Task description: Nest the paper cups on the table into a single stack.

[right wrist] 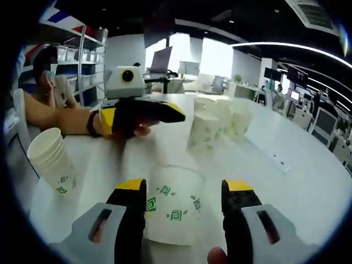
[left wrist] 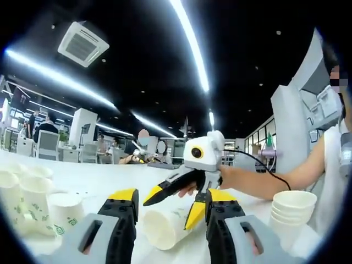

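A paper cup [left wrist: 162, 228] [right wrist: 173, 212] with green square prints lies on its side on the white table [left wrist: 104, 176] [right wrist: 291, 181]. My right gripper [right wrist: 184, 187] [left wrist: 173, 209] is open, and its yellow-tipped jaws straddle this cup with a small gap showing. My left gripper [left wrist: 171, 195] [right wrist: 142, 116] faces it from across the cup, open, with nothing gripped. A nested stack of cups [left wrist: 294, 212] [right wrist: 52, 157] stands upright beside the person's arm. Several loose upright cups [left wrist: 36, 195] [right wrist: 212, 126] stand in a group on the table.
The person's bare forearm [left wrist: 258, 184] [right wrist: 58, 121] stretches over the table near the stack. Seated people, chairs and desks [left wrist: 47, 143] fill the room behind. The table's edge [right wrist: 330, 165] runs along one side.
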